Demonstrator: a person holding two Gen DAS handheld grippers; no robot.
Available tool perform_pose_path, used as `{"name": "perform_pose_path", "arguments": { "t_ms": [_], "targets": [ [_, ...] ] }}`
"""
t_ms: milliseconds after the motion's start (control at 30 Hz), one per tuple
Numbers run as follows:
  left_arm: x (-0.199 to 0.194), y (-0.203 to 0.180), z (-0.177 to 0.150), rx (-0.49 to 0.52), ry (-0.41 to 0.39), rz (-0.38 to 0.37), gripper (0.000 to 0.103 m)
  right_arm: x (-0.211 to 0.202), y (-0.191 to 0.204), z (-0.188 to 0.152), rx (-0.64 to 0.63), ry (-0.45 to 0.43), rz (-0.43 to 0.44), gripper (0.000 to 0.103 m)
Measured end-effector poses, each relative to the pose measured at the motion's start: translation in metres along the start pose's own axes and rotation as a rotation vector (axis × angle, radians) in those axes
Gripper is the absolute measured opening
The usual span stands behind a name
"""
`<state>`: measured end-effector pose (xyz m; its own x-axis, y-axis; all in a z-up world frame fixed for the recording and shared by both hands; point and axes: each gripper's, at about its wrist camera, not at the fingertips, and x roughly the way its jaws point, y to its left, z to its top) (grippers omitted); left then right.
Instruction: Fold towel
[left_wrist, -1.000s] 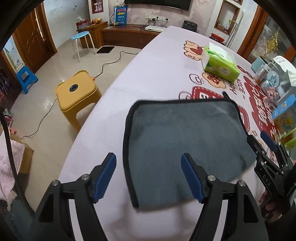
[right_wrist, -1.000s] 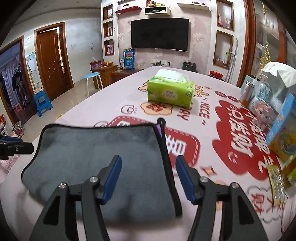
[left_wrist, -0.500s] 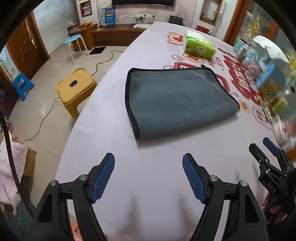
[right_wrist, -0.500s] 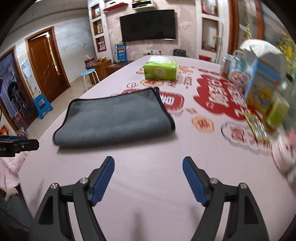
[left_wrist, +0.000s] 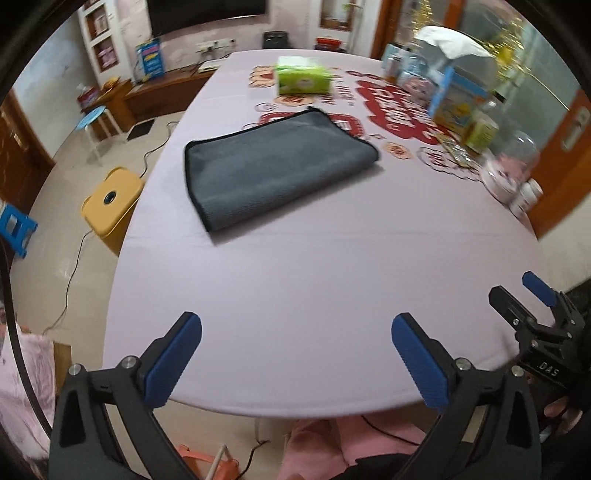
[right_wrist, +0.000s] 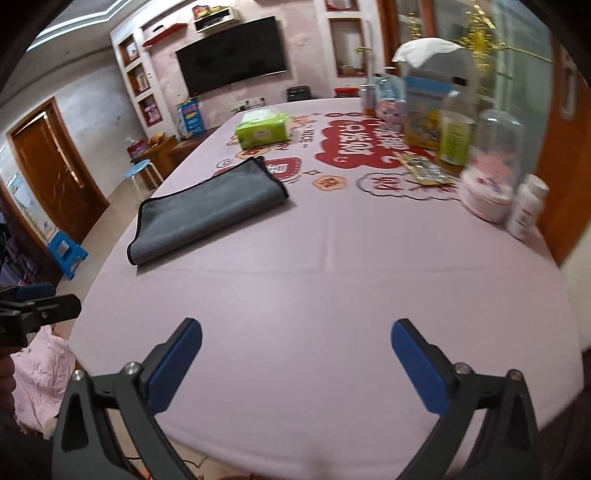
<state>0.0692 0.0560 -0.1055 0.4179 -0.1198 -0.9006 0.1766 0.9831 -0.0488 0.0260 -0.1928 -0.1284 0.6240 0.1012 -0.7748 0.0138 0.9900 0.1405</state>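
Both grippers, left gripper (left_wrist: 295, 354) and right gripper (right_wrist: 295, 358), gape empty over the pink table (right_wrist: 332, 295), folded towel (left_wrist: 273, 166) beyond.

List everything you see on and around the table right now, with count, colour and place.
towel: one, grey with black edging, folded, left-centre of table
tablecloth: one, pale pink with red print, covering table
tissue pack: one, green, beyond the towel
boxes, bottles and jars: several, mixed colours, right edge of table
yellow stool: one, floor left of table
blue stools: two, floor by door and cabinet
television: one, black, far wall
left gripper: one, black with blue pads, open, near table edge
right gripper: one, same, open, empty
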Motion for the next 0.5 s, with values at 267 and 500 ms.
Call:
{"name": "perform_pose_path", "arguments": {
  "t_ms": [267, 500],
  "targets": [
    [-0.037, -0.047, 0.002, 0.071, -0.030, -0.049, 0.102, -0.060, -0.011, -0.006, -0.037, -0.027, -0.034, 0.103],
    [-0.074, -0.080, 0.007, 0.060, -0.087, -0.073, 0.102, -0.098, -0.004, -0.001, -0.109, -0.010, 0.018, 0.103]
  ]
}}
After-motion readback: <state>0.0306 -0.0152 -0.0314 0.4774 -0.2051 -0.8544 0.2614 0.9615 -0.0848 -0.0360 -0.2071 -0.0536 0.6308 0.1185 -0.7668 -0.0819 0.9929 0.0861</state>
